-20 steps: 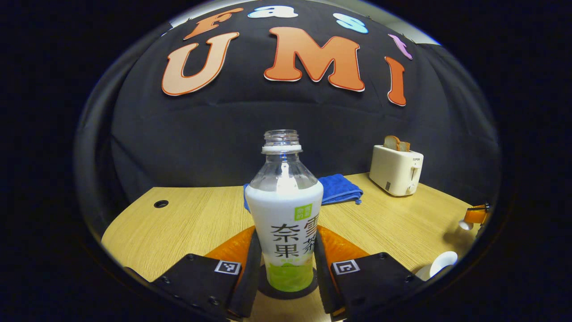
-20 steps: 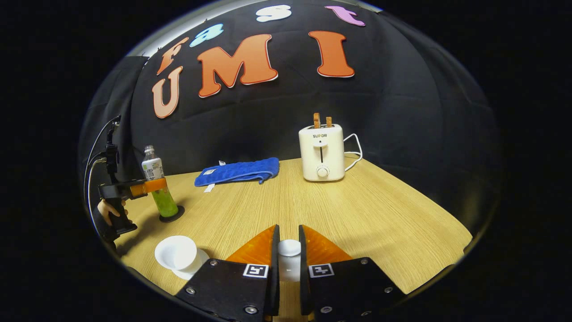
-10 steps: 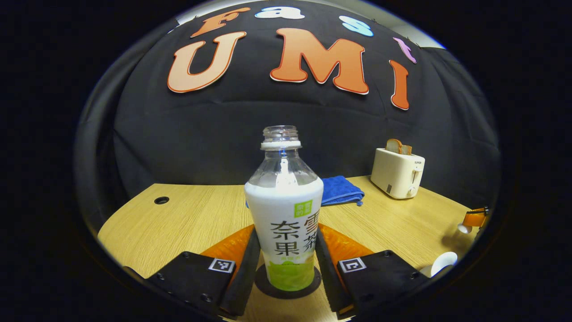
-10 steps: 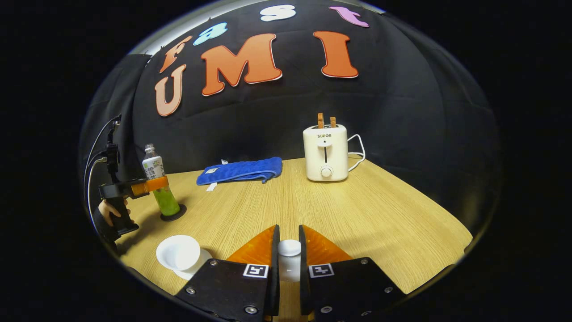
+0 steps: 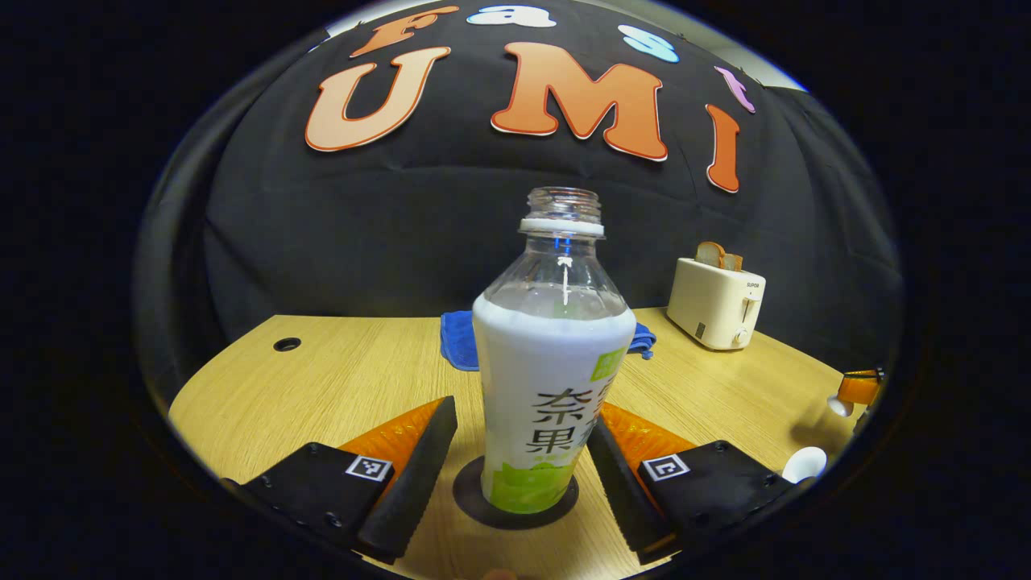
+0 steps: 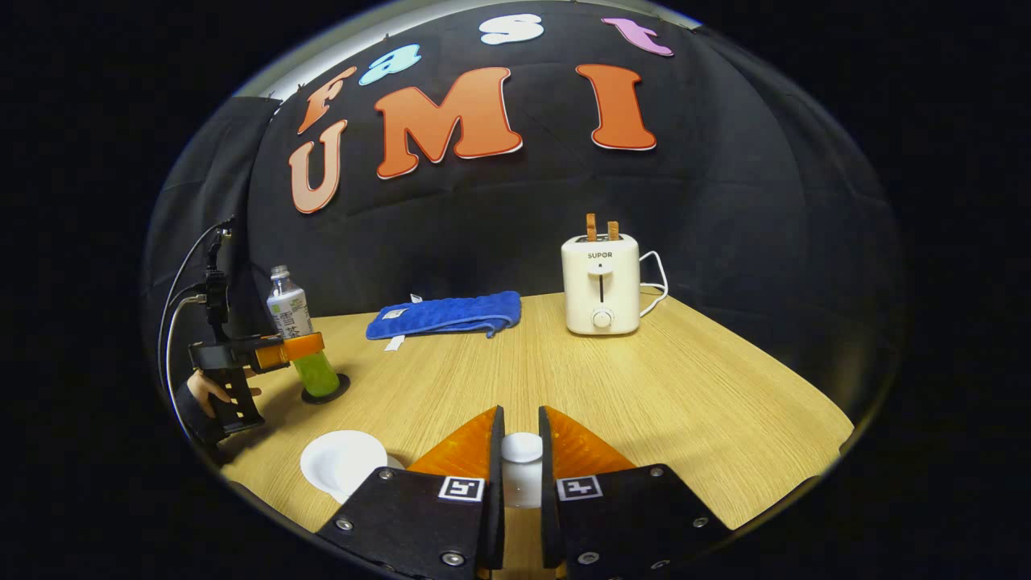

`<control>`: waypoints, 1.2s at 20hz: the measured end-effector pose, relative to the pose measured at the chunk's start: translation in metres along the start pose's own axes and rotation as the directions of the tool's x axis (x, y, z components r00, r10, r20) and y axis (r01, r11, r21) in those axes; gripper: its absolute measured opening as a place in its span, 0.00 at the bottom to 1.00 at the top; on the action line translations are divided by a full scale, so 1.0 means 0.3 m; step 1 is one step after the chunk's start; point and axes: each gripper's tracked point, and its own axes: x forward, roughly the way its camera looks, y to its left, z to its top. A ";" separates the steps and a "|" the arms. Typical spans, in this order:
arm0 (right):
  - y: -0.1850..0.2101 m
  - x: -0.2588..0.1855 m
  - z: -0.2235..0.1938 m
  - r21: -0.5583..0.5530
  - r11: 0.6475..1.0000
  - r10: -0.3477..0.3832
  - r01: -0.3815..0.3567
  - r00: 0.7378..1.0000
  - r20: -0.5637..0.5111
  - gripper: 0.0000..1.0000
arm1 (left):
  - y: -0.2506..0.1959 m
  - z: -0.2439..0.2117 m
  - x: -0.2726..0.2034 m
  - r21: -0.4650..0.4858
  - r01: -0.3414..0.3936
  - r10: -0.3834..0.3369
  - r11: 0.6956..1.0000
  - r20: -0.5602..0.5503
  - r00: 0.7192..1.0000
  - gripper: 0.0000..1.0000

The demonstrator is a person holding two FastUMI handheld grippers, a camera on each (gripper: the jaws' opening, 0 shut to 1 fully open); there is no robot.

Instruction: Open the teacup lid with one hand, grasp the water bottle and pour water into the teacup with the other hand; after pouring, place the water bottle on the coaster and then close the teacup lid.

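Left gripper view: my left gripper is released around the water bottle on its coaster; clipping it while withdrawing could topple it. My right gripper clamps the teacup lid.

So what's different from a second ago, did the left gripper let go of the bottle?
Yes. The left gripper opened: its fingers, earlier pressed on the water bottle, now stand apart from it, one with a clear gap. The bottle stays upright on the coaster. The right gripper is still shut on the teacup lid; the teacup remains uncovered.
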 end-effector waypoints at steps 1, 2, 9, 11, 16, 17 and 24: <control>0.022 0.000 0.008 -0.002 1.000 0.012 -0.012 1.000 0.004 0.18 | -0.003 -0.004 -0.010 0.004 -0.004 0.004 1.000 0.002 1.000 0.99; 0.043 -0.001 0.019 -0.006 1.000 0.024 -0.024 1.000 0.011 0.18 | -0.010 -0.005 -0.018 0.007 -0.003 0.003 1.000 0.003 1.000 0.98; 0.268 -0.007 0.040 -0.031 0.986 0.166 -0.165 0.986 0.035 0.18 | -0.027 -0.048 -0.157 0.017 -0.021 0.020 1.000 0.024 0.999 0.96; 0.327 -0.006 0.020 -0.049 0.979 0.198 -0.196 0.980 0.023 0.18 | -0.015 -0.061 -0.210 0.024 -0.037 0.037 0.999 0.028 0.999 0.98; 0.439 0.001 -0.047 -0.087 0.962 0.258 -0.259 0.966 -0.018 0.18 | -0.011 -0.044 -0.340 0.037 -0.051 0.048 0.998 0.081 0.996 0.98; 0.448 -0.001 -0.058 -0.093 0.960 0.262 -0.264 0.965 -0.028 0.18 | -0.006 -0.047 -0.360 0.044 -0.054 0.050 0.998 0.087 0.995 0.97; 0.457 0.005 -0.108 -0.126 0.959 0.248 -0.254 0.967 -0.056 0.22 | 0.016 -0.041 -0.431 0.047 -0.062 0.057 0.997 0.098 0.994 0.96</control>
